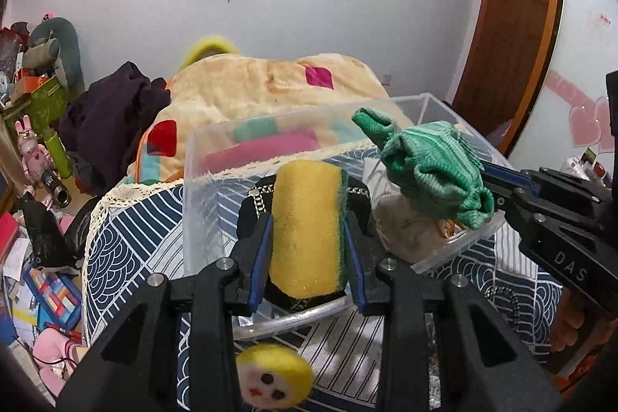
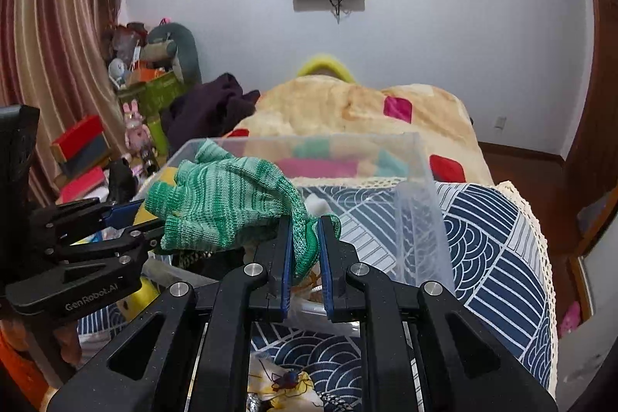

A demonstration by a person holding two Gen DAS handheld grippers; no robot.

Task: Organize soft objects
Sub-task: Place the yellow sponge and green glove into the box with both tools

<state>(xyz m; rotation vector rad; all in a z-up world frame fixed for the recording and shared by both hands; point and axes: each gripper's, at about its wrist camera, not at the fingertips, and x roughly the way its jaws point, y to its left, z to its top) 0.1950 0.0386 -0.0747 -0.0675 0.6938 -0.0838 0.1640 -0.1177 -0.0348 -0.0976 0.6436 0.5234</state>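
Observation:
My left gripper (image 1: 307, 238) is shut on a yellow sponge with a green scouring side (image 1: 305, 219), held over the near part of a clear plastic box (image 1: 201, 157). My right gripper (image 2: 303, 250) is shut on a green knitted glove (image 2: 228, 207), held above the same box (image 2: 421, 203); the glove (image 1: 432, 168) and right gripper (image 1: 498, 192) also show in the left wrist view. A black item (image 1: 251, 215) and a beige cloth (image 1: 405, 230) lie inside the box. The left gripper (image 2: 127, 219) shows in the right wrist view.
The box stands on a blue and white patterned cloth (image 2: 494, 242). A yellow felt face toy (image 1: 274, 377) lies in front of the box. A beige blanket (image 1: 251, 83) and dark clothes (image 1: 112, 114) lie behind. Toys and boxes (image 1: 38, 95) crowd the left side.

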